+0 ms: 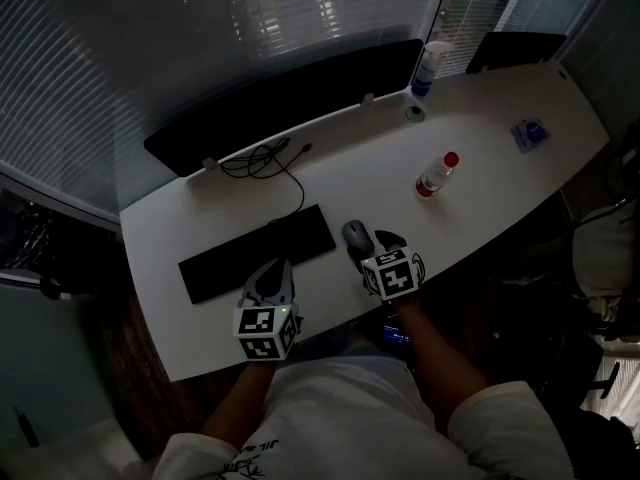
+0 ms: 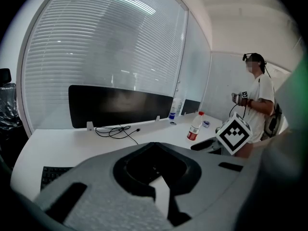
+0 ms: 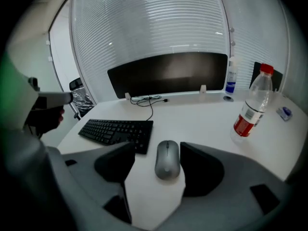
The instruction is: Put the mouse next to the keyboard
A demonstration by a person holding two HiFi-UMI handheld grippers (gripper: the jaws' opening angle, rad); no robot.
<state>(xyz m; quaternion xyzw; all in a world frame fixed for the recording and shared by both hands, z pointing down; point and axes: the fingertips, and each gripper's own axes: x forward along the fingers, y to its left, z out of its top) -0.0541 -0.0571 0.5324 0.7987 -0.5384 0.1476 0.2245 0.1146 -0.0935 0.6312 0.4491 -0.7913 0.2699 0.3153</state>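
Note:
The grey mouse (image 3: 167, 160) lies flat on the white table (image 3: 202, 124), just off the right end of the black keyboard (image 3: 117, 131). My right gripper (image 3: 161, 163) stands open around the mouse, one jaw on each side, and table shows in the gaps beside it. In the head view the mouse (image 1: 356, 235) sits right of the keyboard (image 1: 258, 253), with the right gripper (image 1: 377, 247) at its near side. My left gripper (image 1: 271, 274) hovers at the keyboard's near edge. Its jaws (image 2: 155, 177) look shut with nothing between them.
A clear bottle with a red cap (image 1: 436, 175) stands to the right, and a spray bottle (image 1: 428, 68) at the back. A low black panel (image 1: 290, 98) lines the far edge, with a coiled cable (image 1: 265, 158) in front. A person (image 2: 255, 105) stands at the right.

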